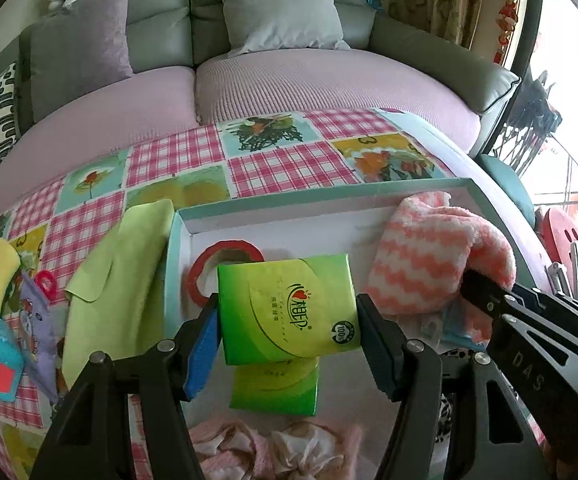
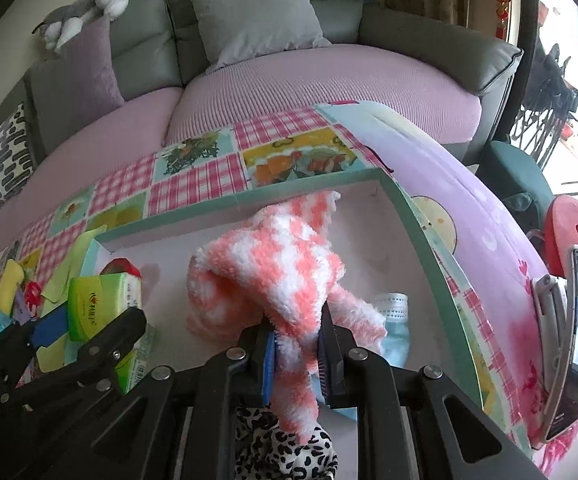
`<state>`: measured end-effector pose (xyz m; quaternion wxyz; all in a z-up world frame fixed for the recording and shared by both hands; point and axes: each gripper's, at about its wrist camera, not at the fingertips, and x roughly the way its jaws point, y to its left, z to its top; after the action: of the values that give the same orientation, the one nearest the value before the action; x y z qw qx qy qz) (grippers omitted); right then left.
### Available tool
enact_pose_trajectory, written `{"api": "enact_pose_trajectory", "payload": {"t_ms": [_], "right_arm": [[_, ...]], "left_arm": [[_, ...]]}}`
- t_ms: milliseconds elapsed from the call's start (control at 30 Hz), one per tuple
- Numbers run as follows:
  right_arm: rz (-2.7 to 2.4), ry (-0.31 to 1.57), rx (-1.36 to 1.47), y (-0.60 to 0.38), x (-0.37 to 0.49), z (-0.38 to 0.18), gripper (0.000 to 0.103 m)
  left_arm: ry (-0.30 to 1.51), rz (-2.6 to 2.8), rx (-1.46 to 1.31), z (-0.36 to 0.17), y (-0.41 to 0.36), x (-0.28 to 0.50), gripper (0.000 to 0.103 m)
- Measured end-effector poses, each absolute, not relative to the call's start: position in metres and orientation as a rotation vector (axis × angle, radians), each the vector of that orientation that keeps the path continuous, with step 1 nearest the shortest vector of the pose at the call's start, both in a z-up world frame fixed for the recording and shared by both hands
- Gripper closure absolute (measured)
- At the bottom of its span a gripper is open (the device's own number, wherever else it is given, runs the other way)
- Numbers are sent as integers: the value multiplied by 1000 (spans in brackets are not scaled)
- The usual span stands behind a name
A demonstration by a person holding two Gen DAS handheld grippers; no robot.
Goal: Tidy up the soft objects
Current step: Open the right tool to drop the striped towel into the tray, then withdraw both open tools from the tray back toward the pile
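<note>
A grey sofa with a lilac seat cover (image 1: 289,80) fills the upper half of both views. Below it, a pink-checked patchwork cloth (image 1: 281,160) covers the tabletop. On the cloth sits a shallow white tray with a teal rim (image 1: 329,192), spanning the centre and right of the left wrist view.

A fluffy pink-and-white striped sock (image 2: 269,268) lies in the tray's right part; the right gripper (image 2: 297,344) has its jaws clamped on the sock's lower end, bottom centre of the right wrist view.

A lime-green cloth (image 1: 117,280) lies just left of the tray.

The left gripper (image 1: 289,332) holds a green tissue packet (image 1: 289,308) between its jaws, above a second green packet (image 1: 277,388) on the tray floor.

A red ring (image 1: 209,264) lies behind the held packet.
</note>
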<state>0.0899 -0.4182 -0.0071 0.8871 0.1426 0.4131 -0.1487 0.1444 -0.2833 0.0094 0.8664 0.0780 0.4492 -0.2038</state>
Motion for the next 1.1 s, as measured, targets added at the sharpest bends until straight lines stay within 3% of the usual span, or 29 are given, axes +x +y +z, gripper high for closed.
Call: {"api": "enact_pose_trajectory", "payload": {"t_ms": [367,467,533,600,767,900,1033,1100], "right_arm": [[-307,880,299,-418,92,-8,84],[-301,884,293,-418,91,-4,73],[-302,898,266,-414,90,-1,49],[-324,899,237,-412,89,3,36],[-355,873,212,-414,81,16,32],[-360,875,182,-411,78,22,18],[-339,877,154,-406,76,26,0],[-332,865,150,-404,74,29,0]], "left_arm": [[943,-437,155,10,-289,151,36],[963,-457,141,16,-287,151,36],[968,-454,134,21,-285,150,35],[963,-420,136,27,-280,150,34],[968,-377,108,38,-266,151,20],[975,-305,125,38,-257,152,20],[982,-234,99,33,-238,156,5],[997,-203,80,30,-227,160,5]]}}
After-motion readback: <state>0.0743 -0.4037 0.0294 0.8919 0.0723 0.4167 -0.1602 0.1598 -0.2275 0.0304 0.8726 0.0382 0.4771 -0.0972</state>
